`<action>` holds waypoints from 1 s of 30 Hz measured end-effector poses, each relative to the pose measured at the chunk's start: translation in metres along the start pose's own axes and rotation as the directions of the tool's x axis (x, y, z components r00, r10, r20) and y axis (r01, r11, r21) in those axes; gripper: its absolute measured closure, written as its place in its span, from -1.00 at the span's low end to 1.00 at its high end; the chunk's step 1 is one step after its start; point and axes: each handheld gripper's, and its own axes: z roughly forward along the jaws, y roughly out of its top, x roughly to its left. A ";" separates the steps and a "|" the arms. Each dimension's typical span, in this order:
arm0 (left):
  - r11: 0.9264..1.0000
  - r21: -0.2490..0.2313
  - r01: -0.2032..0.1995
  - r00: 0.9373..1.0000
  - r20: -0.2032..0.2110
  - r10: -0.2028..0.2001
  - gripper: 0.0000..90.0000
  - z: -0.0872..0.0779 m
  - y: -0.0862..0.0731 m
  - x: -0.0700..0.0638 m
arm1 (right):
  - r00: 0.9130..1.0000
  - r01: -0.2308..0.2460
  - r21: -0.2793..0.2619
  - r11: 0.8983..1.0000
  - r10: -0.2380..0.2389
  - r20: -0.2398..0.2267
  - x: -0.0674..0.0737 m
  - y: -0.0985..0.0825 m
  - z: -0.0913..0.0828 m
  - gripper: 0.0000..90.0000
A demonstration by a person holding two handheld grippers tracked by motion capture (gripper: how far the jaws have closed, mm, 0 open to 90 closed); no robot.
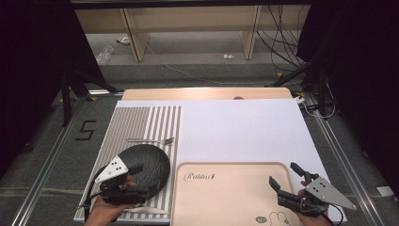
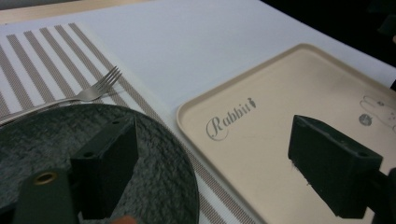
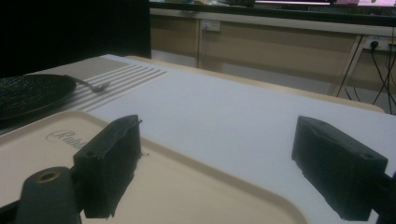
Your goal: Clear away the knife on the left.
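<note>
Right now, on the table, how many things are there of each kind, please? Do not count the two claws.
Plate, black: 1
Fork, silver: 1
Tray, beige: 1
Placemat, striped: 1
Total: 4

Grey floor [image 1: 197,61] beyond the table, pale wooden shelving [image 1: 188,23], cables [image 1: 282,42], seemingly dark curtains at both sides.
</note>
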 end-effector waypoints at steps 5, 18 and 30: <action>0.997 0.067 -0.032 0.998 -0.056 0.036 -0.64 -0.007 -0.003 0.006 | 1.000 -0.004 -0.004 1.000 0.004 -0.002 0.000 0.000 -0.001 -0.63; 0.945 0.305 -0.123 0.981 -0.109 0.163 -0.61 -0.019 -0.016 0.014 | 1.000 -0.001 -0.001 1.000 0.001 0.001 0.001 0.000 0.000 -0.63; 0.893 0.427 -0.144 0.977 -0.081 0.196 -0.57 -0.023 -0.029 0.017 | 1.000 0.002 0.007 1.000 -0.002 -0.003 0.001 -0.001 0.001 -0.63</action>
